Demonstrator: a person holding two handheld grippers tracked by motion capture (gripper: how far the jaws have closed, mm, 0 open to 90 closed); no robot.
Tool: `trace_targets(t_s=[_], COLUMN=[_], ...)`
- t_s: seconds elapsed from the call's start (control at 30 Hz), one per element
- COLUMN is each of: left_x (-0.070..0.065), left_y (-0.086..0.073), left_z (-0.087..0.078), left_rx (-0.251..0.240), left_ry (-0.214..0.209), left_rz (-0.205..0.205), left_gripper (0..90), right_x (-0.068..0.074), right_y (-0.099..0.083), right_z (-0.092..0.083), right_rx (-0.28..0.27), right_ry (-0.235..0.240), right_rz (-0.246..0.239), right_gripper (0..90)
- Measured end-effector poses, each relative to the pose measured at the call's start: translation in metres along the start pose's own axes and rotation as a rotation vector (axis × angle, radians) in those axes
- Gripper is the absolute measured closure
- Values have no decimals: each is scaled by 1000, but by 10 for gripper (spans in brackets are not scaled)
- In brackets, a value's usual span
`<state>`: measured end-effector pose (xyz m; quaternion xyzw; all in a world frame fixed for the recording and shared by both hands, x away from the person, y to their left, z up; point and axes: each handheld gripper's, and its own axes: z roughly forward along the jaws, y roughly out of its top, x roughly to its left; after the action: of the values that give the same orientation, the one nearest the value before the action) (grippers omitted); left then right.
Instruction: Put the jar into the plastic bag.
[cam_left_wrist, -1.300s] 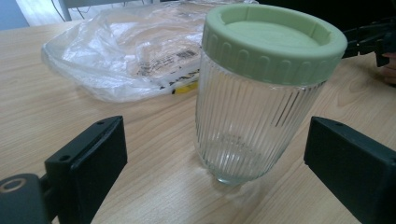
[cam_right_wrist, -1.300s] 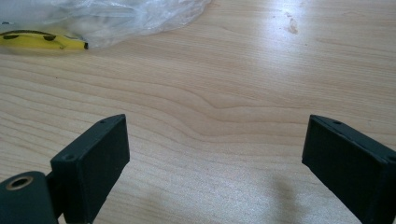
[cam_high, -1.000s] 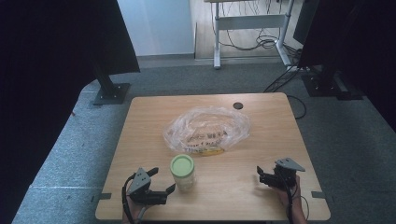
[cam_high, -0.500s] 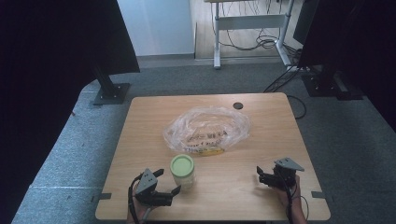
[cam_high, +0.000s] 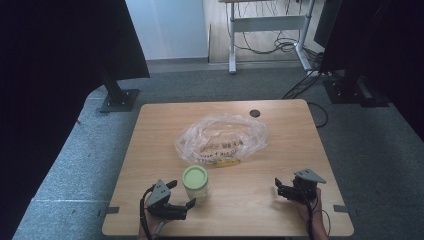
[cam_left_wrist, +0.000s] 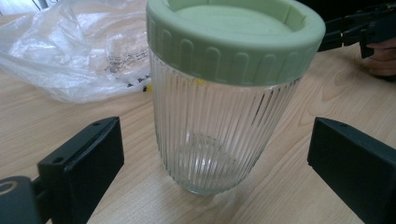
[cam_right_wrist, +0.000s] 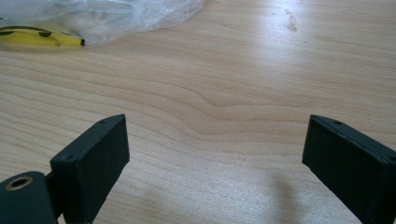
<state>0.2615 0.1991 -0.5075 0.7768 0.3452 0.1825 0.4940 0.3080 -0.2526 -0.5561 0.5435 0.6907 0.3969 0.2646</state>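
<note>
Left gripper view: empty ribbed glass jar, green lid on, upright near the surface's front edge between the wide-open left tongs, untouched; right tongs wide open, empty.

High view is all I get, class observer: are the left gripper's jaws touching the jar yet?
Observer: No. In the left gripper view the left gripper stands open, both jaws apart from the jar.
Operator: Anything inside the jar?
Observer: It looks empty; the ribbed glass shows bare table through it, and the green lid is on.
Operator: What sits ahead of the right gripper?
Observer: The right gripper is open over bare wood; a yellow piece lies at the edge of the plastic bag, far off.
</note>
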Motion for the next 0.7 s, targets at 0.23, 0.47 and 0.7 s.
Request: trace_targets(t_s=[0.23,0.47,0.7], left_x=[-2,-4,-1], left_y=[1,2,4], left_z=[6,13,17], left_rx=[0,6,-4], left_ry=[-1,5,26], left_rz=[-4,-4,-19], left_gripper=[29,23,20], right_x=[-1,-1,-1], right_y=[0,0,0], right_z=[0,0,0], right_rx=[2,-2,-1], right_ry=[7,6,1], right_rz=[4,10,4], right_gripper=[72,72,72])
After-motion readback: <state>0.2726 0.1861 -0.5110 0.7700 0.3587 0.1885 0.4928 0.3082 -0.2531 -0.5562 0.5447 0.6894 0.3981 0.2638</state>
